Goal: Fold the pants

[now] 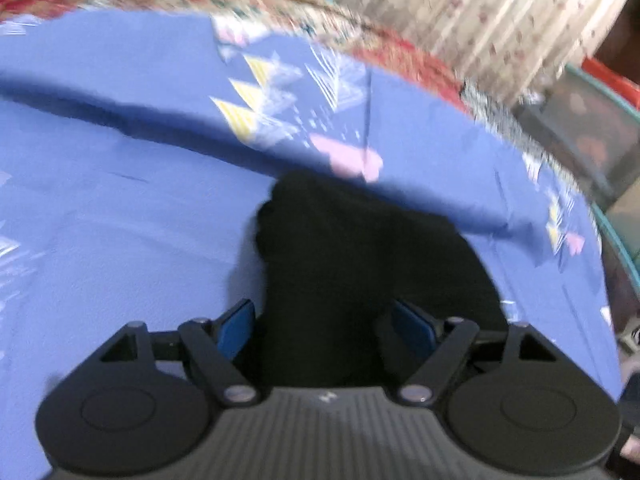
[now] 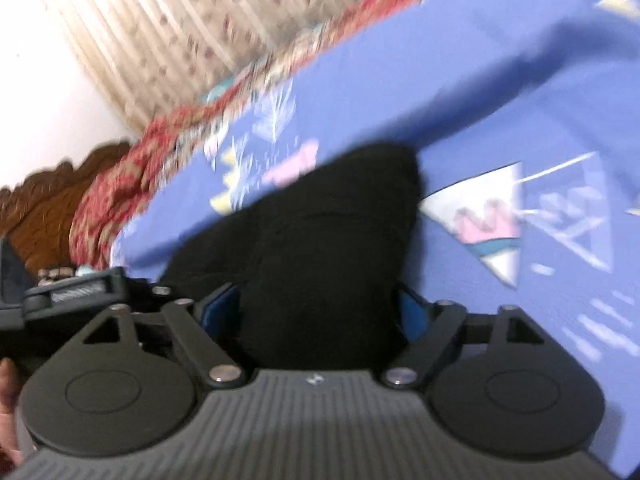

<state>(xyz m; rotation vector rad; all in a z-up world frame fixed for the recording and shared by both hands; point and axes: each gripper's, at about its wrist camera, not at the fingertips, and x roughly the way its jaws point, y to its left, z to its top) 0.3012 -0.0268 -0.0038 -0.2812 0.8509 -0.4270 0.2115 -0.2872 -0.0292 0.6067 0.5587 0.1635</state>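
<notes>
Black pants (image 1: 360, 264) lay bunched on blue patterned bedsheet (image 1: 120, 208), reaching back between both sets of blue pads. Left gripper (image 1: 326, 326) spread wide, pads off the cloth. Right gripper (image 2: 318, 312) likewise spread; contact with fabric unclear through blur.

The black cloth pants (image 1: 360, 264) are matt and soft-looking, lying on a smooth blue printed cotton-like bedsheet (image 1: 100, 208). The left gripper (image 1: 326, 326) and right gripper (image 2: 320, 310) are matt black plastic with ribbed grey housings, bright metal pivot pins and blue pads. The carved brown wooden headboard (image 2: 48, 196) looks polished; the striped beige fabric curtain (image 2: 168, 28) hangs pleated.
</notes>
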